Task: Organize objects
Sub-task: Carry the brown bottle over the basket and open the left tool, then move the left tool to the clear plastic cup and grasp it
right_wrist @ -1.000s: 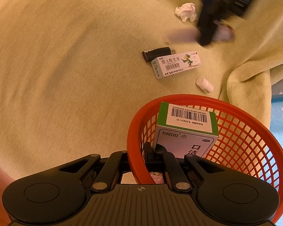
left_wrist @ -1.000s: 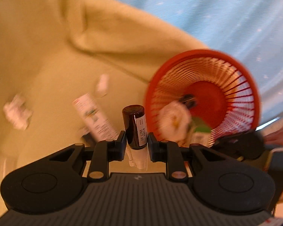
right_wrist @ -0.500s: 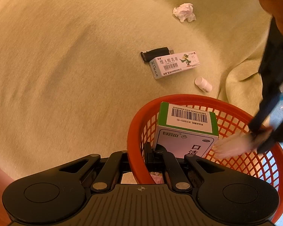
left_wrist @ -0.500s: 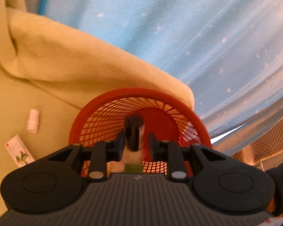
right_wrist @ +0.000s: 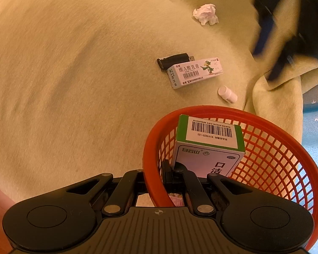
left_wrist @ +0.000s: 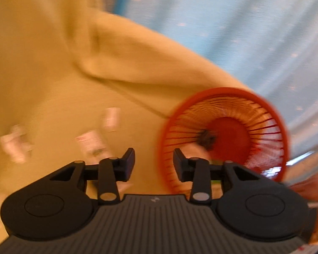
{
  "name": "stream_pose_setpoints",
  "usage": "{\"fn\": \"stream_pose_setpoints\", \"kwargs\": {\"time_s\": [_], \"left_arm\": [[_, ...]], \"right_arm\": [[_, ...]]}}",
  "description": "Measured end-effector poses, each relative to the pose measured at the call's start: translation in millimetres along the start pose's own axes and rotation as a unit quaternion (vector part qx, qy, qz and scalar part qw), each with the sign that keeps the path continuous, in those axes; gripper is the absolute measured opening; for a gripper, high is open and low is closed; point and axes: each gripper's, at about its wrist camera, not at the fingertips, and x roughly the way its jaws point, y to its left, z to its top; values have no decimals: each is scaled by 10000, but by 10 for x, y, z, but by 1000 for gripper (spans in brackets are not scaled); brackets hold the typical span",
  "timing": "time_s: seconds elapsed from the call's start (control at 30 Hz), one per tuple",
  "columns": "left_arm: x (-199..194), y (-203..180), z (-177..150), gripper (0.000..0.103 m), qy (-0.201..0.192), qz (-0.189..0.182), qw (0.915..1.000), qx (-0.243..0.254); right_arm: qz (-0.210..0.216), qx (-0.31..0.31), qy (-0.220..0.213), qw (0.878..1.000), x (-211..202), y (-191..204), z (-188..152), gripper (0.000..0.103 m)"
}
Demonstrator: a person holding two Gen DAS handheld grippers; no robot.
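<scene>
the left gripper [left_wrist: 153, 162] hangs over the yellow fleece blanket [left_wrist: 53, 84] with its jaws spread wide and nothing between them; the view is smeared by motion. just to its right sits the round red plastic mesh basket [left_wrist: 271, 114], tipped so its open mouth faces the camera, and inside it lie a small dark object [left_wrist: 206, 138] near the centre of the floor and a pale blurred item [left_wrist: 196, 152] lower down — neither can be told apart clearly. the right gripper [right_wrist: 154, 182] is pinched onto the near rim of the same red basket [right_wrist: 286, 169], one finger outside the wall and one inside. a green-and-white cardboard box with a barcode [right_wrist: 209, 146] stands upright inside the basket, touching the inner finger. out on the blanket, well apart from the basket, a white-and-pink medicine carton with a green cartoon figure [right_wrist: 195, 73] lies flat with a black cylindrical usb-tipped stick [right_wrist: 175, 60] touching its far edge; a small white capped bottle [right_wrist: 227, 93] lies on its side between the carton and the basket rim, and a crumpled white tissue [right_wrist: 206, 13] rests farther off. pale blue star-patterned fabric [left_wrist: 243, 31] shows beyond the blanket's folded edge — a dark blurred shape [right_wrist: 286, 31] crosses the upper right of the right wrist view.
</scene>
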Motion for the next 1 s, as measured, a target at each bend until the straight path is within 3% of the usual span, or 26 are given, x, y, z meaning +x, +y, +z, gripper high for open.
{"fn": "stream_pose_setpoints", "kwargs": {"time_s": [0.23, 0.5, 0.57, 0.67, 1.0], "left_arm": [[-264, 652, -414, 43, -78, 1098, 9930, -433], [-447, 1243, -822, 52, 17, 2141, 9747, -644], [-457, 1350, -878, 60, 42, 2324, 9704, -652], [-444, 1483, -976, 66, 155, 2502, 9668, -491], [-189, 1738, -1051, 66, 519, 2499, 9665, -261]], "right_arm": [[-1, -27, 10, 10000, 0, 16, -4, 1], [-1, -67, 32, 10000, -8, 31, -8, 1], [4, -81, 42, 10000, -3, 32, -8, 1], [15, -104, 56, 9999, 10, 38, -3, 1], [11, -121, 83, 9999, 32, 62, 15, 1]]}}
